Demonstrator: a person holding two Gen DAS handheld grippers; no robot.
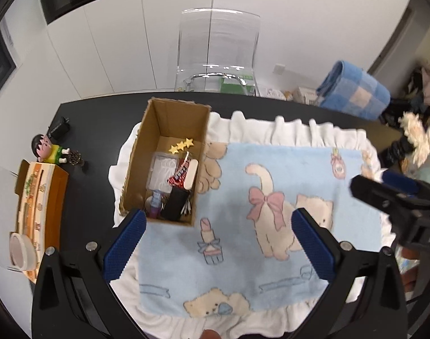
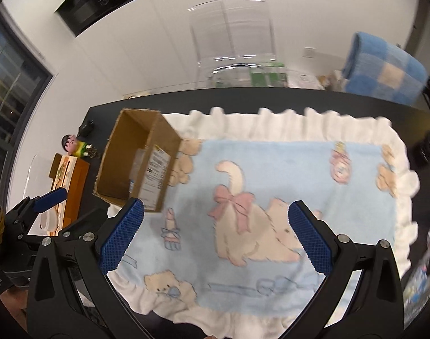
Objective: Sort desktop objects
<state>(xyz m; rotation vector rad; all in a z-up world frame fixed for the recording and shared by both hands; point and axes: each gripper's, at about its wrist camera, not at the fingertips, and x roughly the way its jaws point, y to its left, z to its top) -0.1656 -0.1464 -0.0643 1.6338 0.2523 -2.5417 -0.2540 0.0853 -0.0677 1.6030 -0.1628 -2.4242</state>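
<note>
Grippers first: your left gripper (image 1: 219, 243) hangs with its jaws spread wide and nothing between them, above the near-left part of the mat (image 1: 285, 169). Your right gripper (image 2: 215, 240) is just as wide and just as empty, over the mat's near middle. They sit close together; in the left view the right one's black body shows at the right edge, so a quick swing of either could knock them together.

Just beyond your left fingertips stands the box (image 1: 169, 130), on the mat's left edge, already holding the sorted things: a star clip (image 1: 181, 146), a clear packet, a red wrapper, a black case and a few small items I can't make out. The mat itself looks bare, so the sorting seems close to finished.

Your main risk is the box. It is light cardboard on soft cloth, and a low pass of the left finger could tip or shove it. Further left, the toy (image 1: 49, 149), the orange carton (image 1: 39, 197) and the tape roll (image 1: 19, 250) stand on the dark table (image 1: 101, 130); reaching for them means crossing the box, so lift clear first.
</note>
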